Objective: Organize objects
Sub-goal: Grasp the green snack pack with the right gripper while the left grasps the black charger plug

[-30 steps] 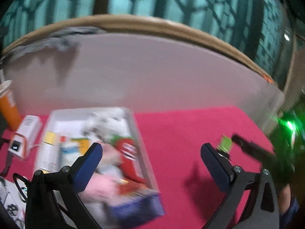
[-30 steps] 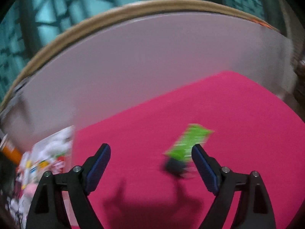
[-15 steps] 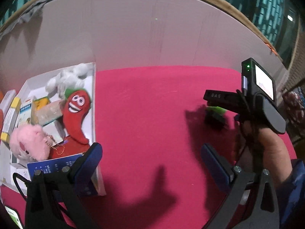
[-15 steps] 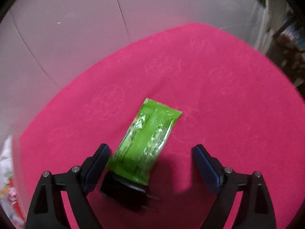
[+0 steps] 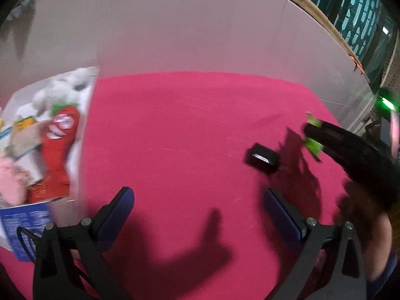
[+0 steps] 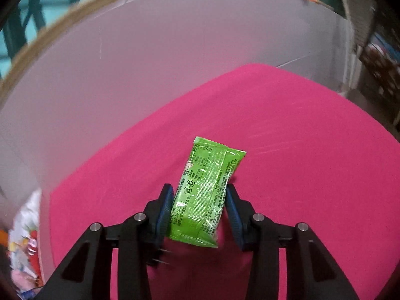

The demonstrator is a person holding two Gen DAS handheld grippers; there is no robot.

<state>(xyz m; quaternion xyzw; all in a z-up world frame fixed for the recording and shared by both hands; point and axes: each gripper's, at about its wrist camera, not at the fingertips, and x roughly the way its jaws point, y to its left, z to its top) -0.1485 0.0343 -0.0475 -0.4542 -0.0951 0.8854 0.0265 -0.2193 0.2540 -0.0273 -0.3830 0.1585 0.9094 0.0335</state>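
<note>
My right gripper (image 6: pixel 200 212) is shut on a green snack packet (image 6: pixel 207 190) and holds it above the pink cloth (image 6: pixel 300 150). In the left wrist view the same packet (image 5: pixel 313 145) shows at the right, in the right gripper's black fingers (image 5: pixel 350 147). A small black block (image 5: pixel 262 158) lies on the cloth (image 5: pixel 175 137) just left of it. My left gripper (image 5: pixel 198 215) is open and empty above the cloth. A white box (image 5: pixel 83 135) full of toys and packets sits at the left.
In the box lie a red chili plush (image 5: pixel 61 135), a white plush (image 5: pixel 62 92), a pink plush (image 5: pixel 10 177) and a blue carton (image 5: pixel 25 225). A white curved wall (image 5: pixel 187 32) stands behind the cloth. The box also shows at the far left in the right wrist view (image 6: pixel 27 215).
My right gripper has closed on the green packet and lifted it off the black block. The left wrist view has shifted slightly, and the block now lies uncovered on the cloth.
</note>
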